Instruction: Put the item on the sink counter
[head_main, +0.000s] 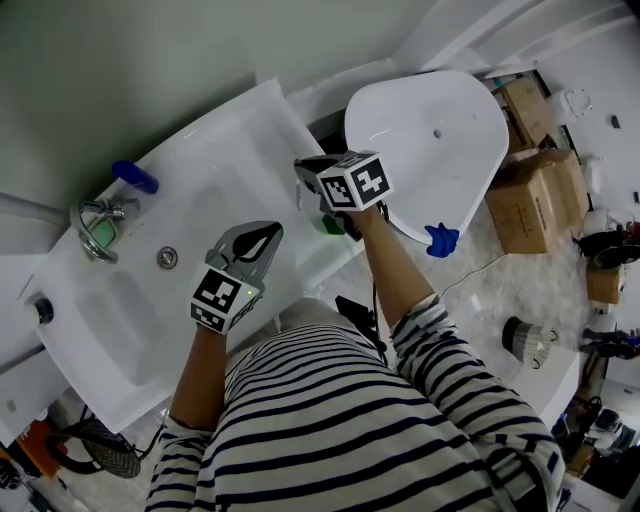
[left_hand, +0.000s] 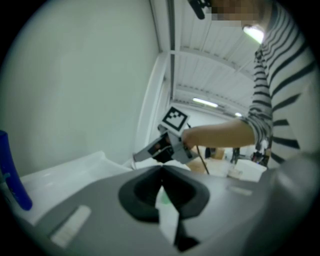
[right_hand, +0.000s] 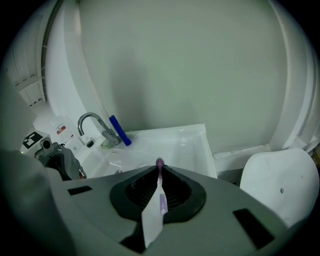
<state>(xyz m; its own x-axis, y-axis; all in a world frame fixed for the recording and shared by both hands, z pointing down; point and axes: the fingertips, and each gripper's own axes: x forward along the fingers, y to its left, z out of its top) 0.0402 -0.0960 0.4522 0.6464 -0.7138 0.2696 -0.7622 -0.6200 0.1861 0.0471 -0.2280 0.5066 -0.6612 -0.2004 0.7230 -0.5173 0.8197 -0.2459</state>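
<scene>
Purple item (right_hand: 162, 202) pinched by right gripper (right_hand: 159, 166); left gripper (left_hand: 162, 171) closed.

Soft, even indoor light in head view w/ faint shadows & mild sheen on the white sink counter (head_main: 250, 140); both gripper views are fisheye w/ black vignetted corners, bent edges, near jaws blurry, plus a ceiling lamp (left_hand: 254, 33) blown out top right.

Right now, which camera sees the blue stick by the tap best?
The right gripper view: the blue stick shows whole, beside the tap. The head view sees it from above. The left gripper view catches only part at its edge.
</scene>
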